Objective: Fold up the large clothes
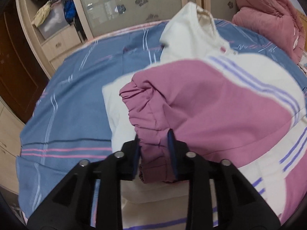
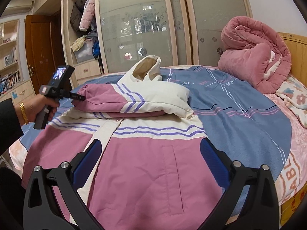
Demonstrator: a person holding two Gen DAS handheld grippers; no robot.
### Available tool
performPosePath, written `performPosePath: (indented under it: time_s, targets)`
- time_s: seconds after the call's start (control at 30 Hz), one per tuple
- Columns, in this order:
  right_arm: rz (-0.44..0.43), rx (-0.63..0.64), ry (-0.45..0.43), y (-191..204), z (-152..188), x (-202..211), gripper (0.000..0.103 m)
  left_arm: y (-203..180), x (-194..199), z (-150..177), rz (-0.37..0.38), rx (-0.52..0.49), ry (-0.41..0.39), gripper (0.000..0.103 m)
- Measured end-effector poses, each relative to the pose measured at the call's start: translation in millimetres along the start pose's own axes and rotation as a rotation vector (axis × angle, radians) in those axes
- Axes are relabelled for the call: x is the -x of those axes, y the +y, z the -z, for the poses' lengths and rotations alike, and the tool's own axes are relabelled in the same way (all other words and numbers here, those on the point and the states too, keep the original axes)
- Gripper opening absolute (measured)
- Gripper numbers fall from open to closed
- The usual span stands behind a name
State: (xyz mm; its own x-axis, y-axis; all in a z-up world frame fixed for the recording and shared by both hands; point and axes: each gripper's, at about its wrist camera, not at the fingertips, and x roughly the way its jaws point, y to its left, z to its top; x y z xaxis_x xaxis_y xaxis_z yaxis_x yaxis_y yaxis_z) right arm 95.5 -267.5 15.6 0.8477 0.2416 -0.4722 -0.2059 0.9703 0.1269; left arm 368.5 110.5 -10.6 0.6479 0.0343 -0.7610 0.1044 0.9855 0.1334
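Observation:
A padded pink and white jacket [image 2: 145, 164] with purple stripes lies front up on the bed. My left gripper [image 1: 154, 143] is shut on the pink elastic cuff of the sleeve [image 1: 151, 118] and holds the sleeve folded across the jacket's chest; it shows at the left of the right wrist view [image 2: 80, 97]. The white hood [image 2: 147, 69] stands up behind it. My right gripper [image 2: 149, 159] is open and empty, low over the jacket's pink lower front.
The bed has a blue striped sheet [image 2: 239, 103]. A rolled pink quilt [image 2: 255, 55] sits at the headboard on the right. A wardrobe with frosted sliding doors [image 2: 138, 25] and open shelves of clothes stands behind the bed. A brown door [image 2: 40, 51] is at the left.

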Motion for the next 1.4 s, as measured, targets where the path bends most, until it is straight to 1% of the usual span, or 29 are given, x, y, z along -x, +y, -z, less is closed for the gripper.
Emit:
performPosePath:
  time_s: [0.03, 0.07, 0.1, 0.13, 0.17, 0.27, 0.37, 0.4, 0.47, 0.5, 0.57, 0.67, 0.73, 0.8, 0.87, 0.97, 1.13, 1.23, 1.4]
  targets:
    - [0.002, 0.005, 0.006, 1, 0, -2, 0.102, 0, -4, 4, -0.026, -0.001, -0.009, 0.046]
    - [0.005, 0.008, 0.010, 1, 0, -4, 0.102, 0, -6, 8, -0.054, 0.003, -0.018, 0.066]
    - [0.009, 0.010, 0.015, 2, 1, -5, 0.102, 3, -9, 11, -0.100, 0.013, -0.029, 0.088]
    - [0.011, 0.011, 0.021, 2, 1, -7, 0.102, 5, -10, 14, -0.130, 0.024, -0.037, 0.097]
    - [0.012, 0.011, 0.027, 2, 1, -9, 0.102, 7, -9, 16, -0.141, 0.034, -0.044, 0.101]
    - [0.018, 0.012, 0.031, 3, 1, -11, 0.102, 18, 8, 25, -0.097, 0.091, -0.072, 0.101]
    - [0.025, 0.015, 0.017, 3, 1, -7, 0.102, 23, 55, 44, -0.057, 0.152, -0.129, 0.101]
    - [0.031, 0.015, 0.010, 2, 1, -6, 0.102, 20, 81, 58, -0.031, 0.158, -0.175, 0.101]
    - [0.036, 0.008, 0.006, -1, 2, -6, 0.102, 10, 115, 83, 0.002, 0.150, -0.231, 0.101]
    - [0.041, 0.004, 0.006, -3, 2, -6, 0.102, 4, 137, 102, 0.021, 0.149, -0.255, 0.101]
    - [0.050, -0.002, 0.001, -7, 2, -5, 0.102, -6, 164, 129, 0.064, 0.158, -0.287, 0.101]
    - [0.052, -0.005, -0.013, -8, 1, -2, 0.102, -20, 187, 161, 0.100, 0.169, -0.326, 0.101]
    - [0.053, 0.004, -0.030, -5, 1, 2, 0.102, -27, 190, 176, 0.102, 0.184, -0.337, 0.101]
    - [0.057, 0.016, -0.043, -2, 1, 4, 0.102, -34, 187, 186, 0.086, 0.179, -0.323, 0.101]
    - [0.060, 0.031, -0.041, 1, 2, 4, 0.102, -39, 185, 191, 0.090, 0.179, -0.306, 0.101]
    - [0.064, 0.036, -0.037, 2, 2, 3, 0.102, -38, 178, 192, 0.099, 0.191, -0.283, 0.101]
    - [0.063, 0.039, -0.028, 5, 2, 1, 0.102, -35, 182, 196, 0.079, 0.196, -0.308, 0.101]
    - [0.063, 0.050, -0.020, 7, 3, -1, 0.102, -38, 185, 196, 0.071, 0.179, -0.317, 0.101]
    - [0.060, 0.050, -0.012, 9, 3, -3, 0.102, -39, 185, 197, 0.077, 0.169, -0.314, 0.101]
